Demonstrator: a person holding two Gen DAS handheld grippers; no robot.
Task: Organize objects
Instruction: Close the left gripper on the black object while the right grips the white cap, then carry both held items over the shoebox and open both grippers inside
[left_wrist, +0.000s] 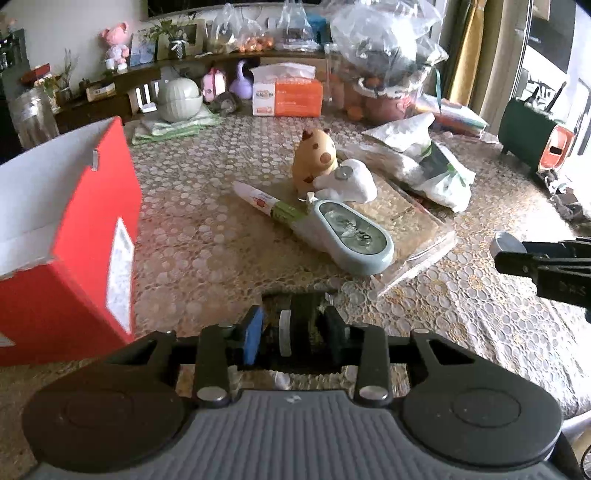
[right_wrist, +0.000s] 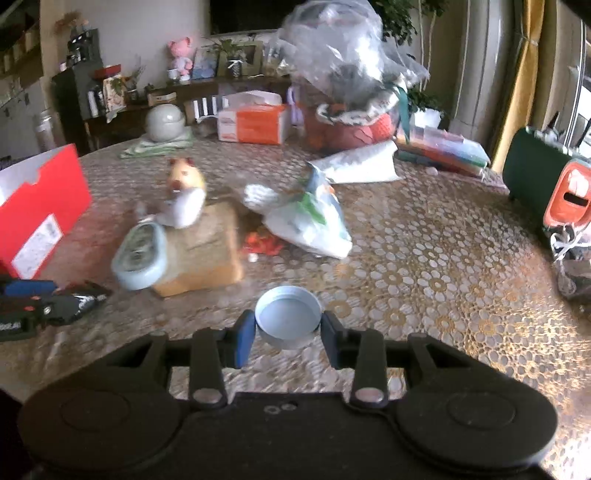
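the round cap (right_wrist: 287, 319), pale blue-grey, sits pinched between the pads of the right gripper (right_wrist: 287, 332), hollow side facing up and away from the camera, its rim a tilted oval above the table (right_wrist: 443, 258). it has no long axis to speak of; its open mouth tips toward the far side of the table. in the left wrist view the same cap (left_wrist: 506, 245) shows edge-on at the tip of that gripper, at the right border.

the left gripper (left_wrist: 295, 328) has its fingers drawn in on a small dark packet (left_wrist: 299, 314) with a pale band across it; the blue pad touches one side and the dark pad the other.

the table is round and covered in a lace-patterned cloth of gold and white circles. on it, left of centre, stands an open red box (left_wrist: 74, 236) with a white inside. near the middle lie a pale green correction-tape dispenser (left_wrist: 351, 236), its long axis running from near right to far left, and a white pen-like tube (left_wrist: 266, 203) along the same line. behind them are a yellow animal figure (left_wrist: 314, 158) and a white tooth-shaped toy (left_wrist: 351, 181) touching it. a crumpled white bag (left_wrist: 436, 166) lies to the right.

at the far edge are an orange tissue box (left_wrist: 288, 94) and clear plastic bags (left_wrist: 384, 40). a yellow curtain (left_wrist: 469, 55) hangs at the right.
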